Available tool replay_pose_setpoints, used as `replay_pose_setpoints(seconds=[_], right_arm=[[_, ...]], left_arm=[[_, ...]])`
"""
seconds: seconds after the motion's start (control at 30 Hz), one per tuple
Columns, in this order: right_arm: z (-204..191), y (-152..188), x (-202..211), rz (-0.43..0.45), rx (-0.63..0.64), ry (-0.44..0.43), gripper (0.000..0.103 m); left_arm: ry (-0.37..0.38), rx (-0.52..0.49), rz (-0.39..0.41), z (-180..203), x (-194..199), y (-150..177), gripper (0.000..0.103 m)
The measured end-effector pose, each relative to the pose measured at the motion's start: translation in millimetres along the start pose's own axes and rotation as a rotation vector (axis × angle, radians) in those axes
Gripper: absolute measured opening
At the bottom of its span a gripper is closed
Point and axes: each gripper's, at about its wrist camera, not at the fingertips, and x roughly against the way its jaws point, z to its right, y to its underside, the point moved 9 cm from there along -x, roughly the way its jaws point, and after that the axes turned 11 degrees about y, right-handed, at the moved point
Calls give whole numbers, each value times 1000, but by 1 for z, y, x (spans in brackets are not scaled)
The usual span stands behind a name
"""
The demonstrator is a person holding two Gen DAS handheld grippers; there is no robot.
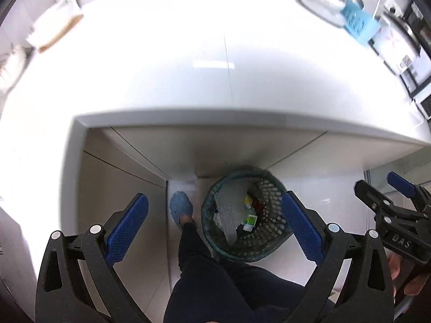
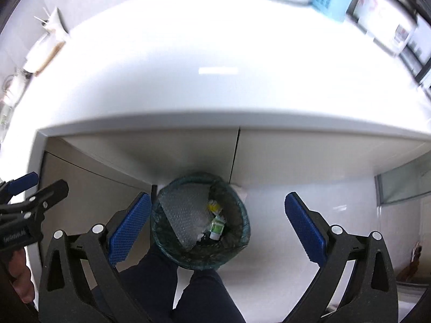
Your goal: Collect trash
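Both grippers, left (image 1: 215, 226) and right (image 2: 218, 226), are hovering with fingers apart and empty above the waste bin (image 2: 200, 220) on the floor below the worktop (image 2: 215, 53); trash is lying inside, likely just dropped.

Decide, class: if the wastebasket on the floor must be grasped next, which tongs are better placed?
Probably the left tongs: open, and the wastebasket lies between their blue pads. In the right wrist view it sits nearer the left pad of the right tongs, also open.
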Motion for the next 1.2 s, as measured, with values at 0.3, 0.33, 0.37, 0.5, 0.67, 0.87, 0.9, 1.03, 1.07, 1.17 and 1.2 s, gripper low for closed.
replay_pose_setpoints(seconds=[0.3, 0.33, 0.37, 0.5, 0.67, 0.87, 0.9, 1.03, 1.07, 1.17, 1.2], right_arm=[[20, -20, 92, 42, -67, -22, 95], [20, -20, 96, 42, -73, -19, 95], [21, -20, 101, 42, -75, -22, 95], [21, -19, 114, 45, -73, -22, 95], [18, -18, 112, 49, -49, 8, 95], [16, -15, 109, 41, -35, 25, 95], [16, -14, 109, 41, -33, 26, 95], [13, -13, 109, 41, -15, 22, 95], [13, -13, 109, 42, -15, 22, 95], [14, -13, 108, 42, -14, 21, 95], [15, -12, 107, 38, -14, 19, 95]], left_arm=[[16, -16, 76, 26, 76, -13, 97], [7, -30, 84, 29, 79, -13, 97], [5, -38, 92, 32, 84, -11, 97], [24, -33, 90, 40, 90, -7, 97], [35, -19, 88, 40, 92, -4, 97], [30, -12, 85, 38, 91, -2, 97], [33, -13, 82, 39, 90, -2, 97], [31, -28, 79, 43, 88, 1, 97], [30, -27, 79, 44, 88, 2, 97], [31, -7, 76, 39, 87, 2, 97], [32, 0, 74, 38, 87, 3, 97]])
